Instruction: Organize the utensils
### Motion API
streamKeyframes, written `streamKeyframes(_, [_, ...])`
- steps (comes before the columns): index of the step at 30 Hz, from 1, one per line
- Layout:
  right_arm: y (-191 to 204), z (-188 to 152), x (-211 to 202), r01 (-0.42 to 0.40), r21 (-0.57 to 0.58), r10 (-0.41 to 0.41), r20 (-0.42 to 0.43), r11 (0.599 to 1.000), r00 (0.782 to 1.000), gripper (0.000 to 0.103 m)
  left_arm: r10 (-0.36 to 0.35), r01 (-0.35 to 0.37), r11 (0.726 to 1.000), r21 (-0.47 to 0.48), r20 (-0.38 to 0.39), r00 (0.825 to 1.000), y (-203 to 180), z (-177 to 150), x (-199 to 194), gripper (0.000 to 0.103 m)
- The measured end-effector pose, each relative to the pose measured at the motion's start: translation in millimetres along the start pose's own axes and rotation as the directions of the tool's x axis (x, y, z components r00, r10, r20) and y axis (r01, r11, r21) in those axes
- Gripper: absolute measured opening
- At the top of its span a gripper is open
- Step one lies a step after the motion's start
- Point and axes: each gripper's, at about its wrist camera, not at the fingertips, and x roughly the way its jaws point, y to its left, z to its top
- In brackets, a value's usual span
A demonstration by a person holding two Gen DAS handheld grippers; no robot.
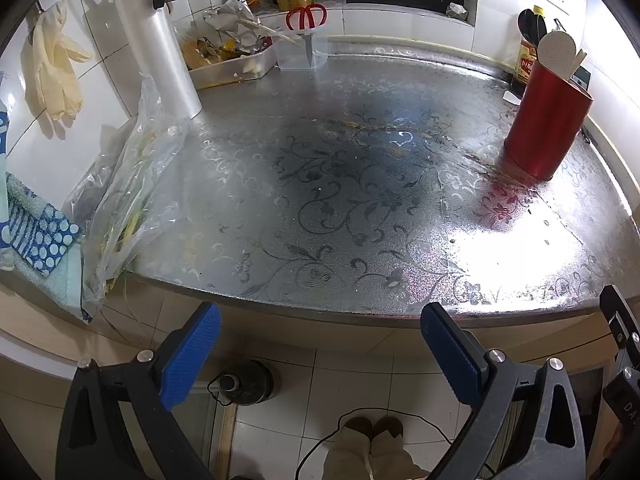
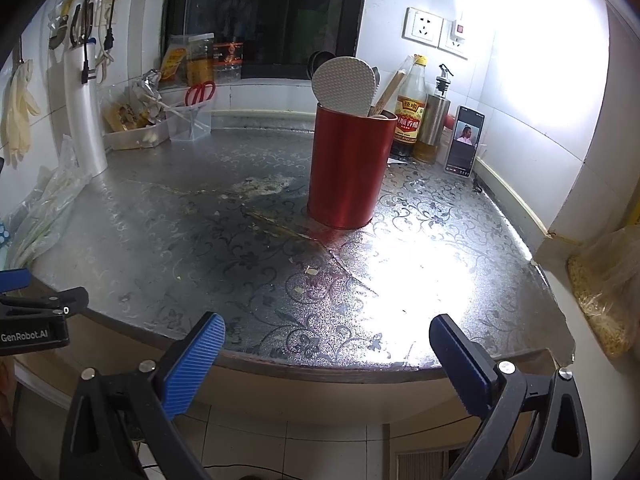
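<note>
Red utensil holder (image 2: 350,168); silver floral-patterned countertop (image 2: 200,240); red scissors (image 1: 306,16).

Reads "GenRobot.AI" in white on the black left gripper (image 2: 34,320) body. Chinese characters on the vinegar bottle (image 2: 410,112) label, too small to make out.

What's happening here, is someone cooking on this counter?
No cooking. A person holds two clamp-like grippers at the front edge of the counter. The left gripper and right gripper are both open and empty. A red holder on the counter already has a white spatula and other utensils in it. No loose utensils lie on the counter.
</note>
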Motion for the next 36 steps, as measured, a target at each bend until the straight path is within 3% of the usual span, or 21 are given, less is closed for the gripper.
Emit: streamKeyframes(36, [-4.9,-1.2,13.8,0.001,0.015,-0.001,-0.019,1.000,1.000,0.103,0.008,-0.007,1.000,0.016,-0.022,1.000,-6.9,4.2,10.8,0.100])
